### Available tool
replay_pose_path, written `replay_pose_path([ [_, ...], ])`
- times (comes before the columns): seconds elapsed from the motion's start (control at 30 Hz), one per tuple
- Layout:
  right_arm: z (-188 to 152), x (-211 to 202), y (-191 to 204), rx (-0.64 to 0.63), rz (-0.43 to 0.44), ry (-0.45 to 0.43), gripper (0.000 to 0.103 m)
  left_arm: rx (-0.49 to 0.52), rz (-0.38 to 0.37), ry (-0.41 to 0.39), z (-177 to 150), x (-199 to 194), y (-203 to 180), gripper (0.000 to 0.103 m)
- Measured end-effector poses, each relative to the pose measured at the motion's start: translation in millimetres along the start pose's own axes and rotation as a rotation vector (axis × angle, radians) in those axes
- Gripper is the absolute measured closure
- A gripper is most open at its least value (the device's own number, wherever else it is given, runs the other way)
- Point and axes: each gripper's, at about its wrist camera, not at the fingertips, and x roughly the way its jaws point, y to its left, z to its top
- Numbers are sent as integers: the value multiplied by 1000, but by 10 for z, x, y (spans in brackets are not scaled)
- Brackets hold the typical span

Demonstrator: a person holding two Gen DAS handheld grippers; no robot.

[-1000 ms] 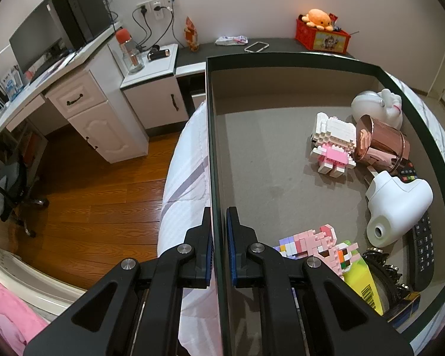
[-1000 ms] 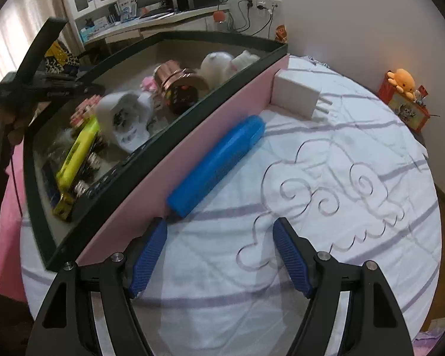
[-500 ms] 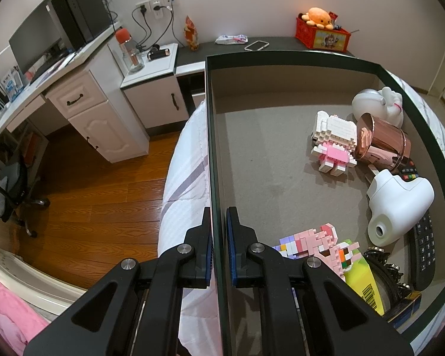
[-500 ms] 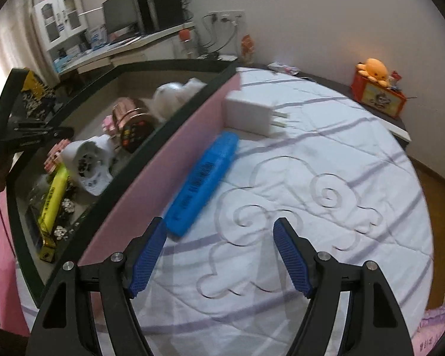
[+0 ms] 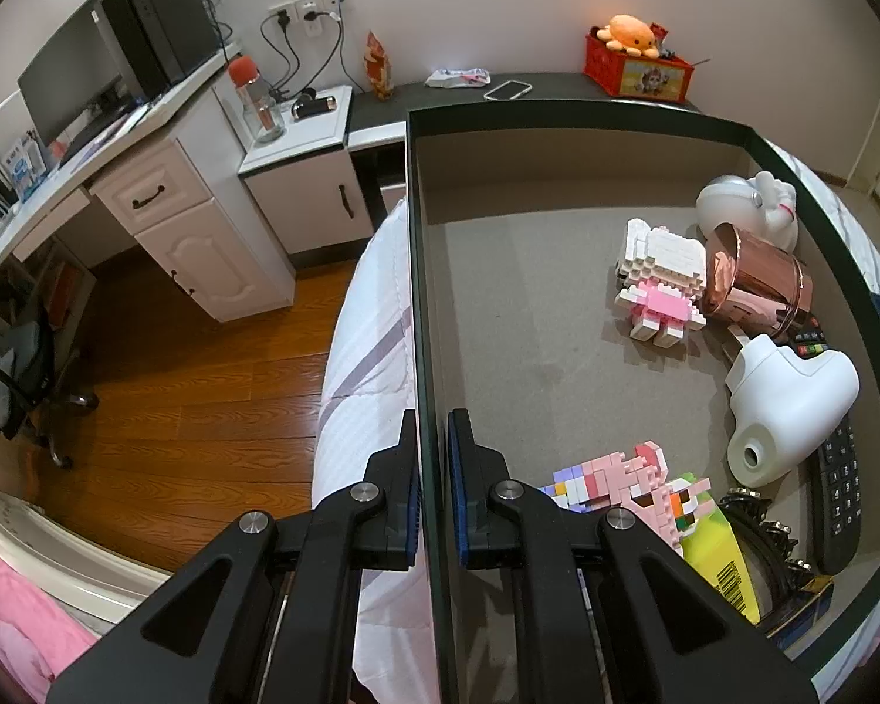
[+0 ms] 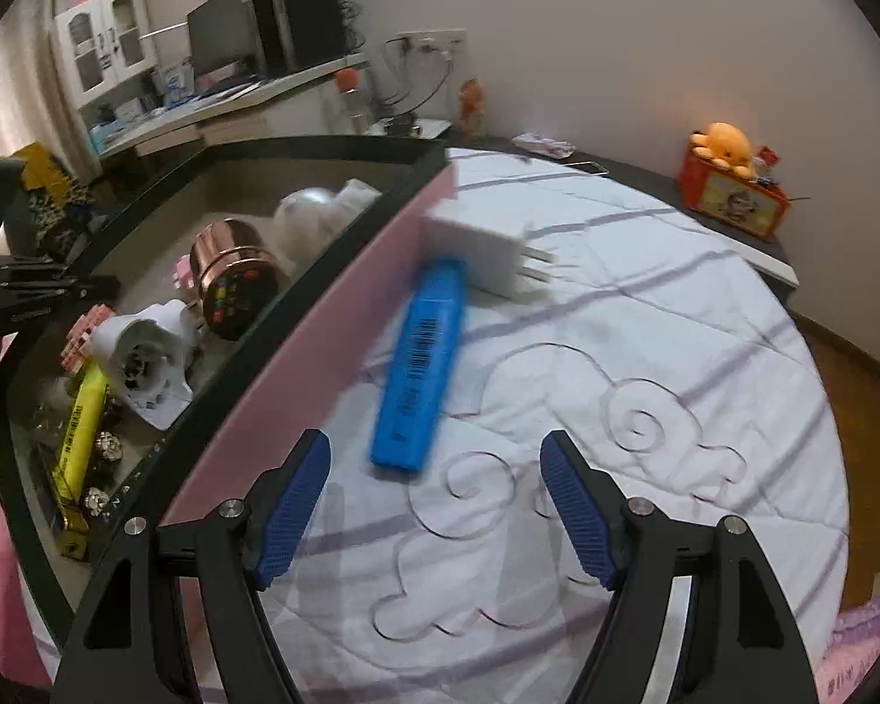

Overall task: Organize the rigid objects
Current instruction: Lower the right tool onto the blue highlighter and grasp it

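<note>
A dark green box [image 5: 419,270] with a pink outer wall [image 6: 322,340] lies on the bed. My left gripper [image 5: 434,419] is shut on the box's left wall, one finger on each side. Inside are a copper cup [image 5: 757,281], a white-and-pink block figure [image 5: 663,281], a white device [image 5: 786,405], a black remote [image 5: 839,487] and a yellow highlighter [image 6: 79,428]. Outside, a blue highlighter [image 6: 422,364] lies on the quilt along the pink wall, with a white charger plug [image 6: 481,252] at its far end. My right gripper [image 6: 434,443] hovers open just short of the blue highlighter's near end.
The white quilted bed [image 6: 645,352] stretches to the right of the box. Beyond it a dark shelf carries a red crate with an orange plush [image 6: 733,188]. White desk drawers [image 5: 193,234], a nightstand [image 5: 305,176] and wooden floor [image 5: 205,410] lie left of the bed.
The right gripper has swung and rolled, so the blue highlighter now sits centred ahead of its fingers instead of off to the left. The left gripper and box have not moved.
</note>
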Motion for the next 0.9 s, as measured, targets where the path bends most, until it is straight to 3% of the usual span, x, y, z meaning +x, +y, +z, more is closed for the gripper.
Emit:
replay_pose_path([
  [0.03,25,37,22,-4,-5,4,29,-1,0,0,-3,-2,2,95],
  [0.1,60,114,20,-2,14,15,62,-2,-3,0,-8,-8,1,95],
  [0.17,85,164,10,-10,14,17,78,-4,-5,-1,-11,-13,1,95],
  [0.37,-27,74,-2,-29,19,43,79,-4,-10,-3,-11,-18,16,95],
  [0.5,-219,-158,26,-65,-22,81,78,-9,-18,-7,-15,-22,28,95],
  [0.6,-247,-224,-2,-42,-8,63,77,-13,-24,-11,-17,-27,37,95],
  [0.63,-225,-197,-9,-38,-10,63,76,-13,-24,-11,-19,-28,36,95],
  [0.7,-177,-125,-29,-24,-30,65,61,-17,-30,-14,-20,-35,46,95],
  [0.9,-22,32,-17,-13,-30,54,56,-27,-36,-15,3,-31,52,95],
])
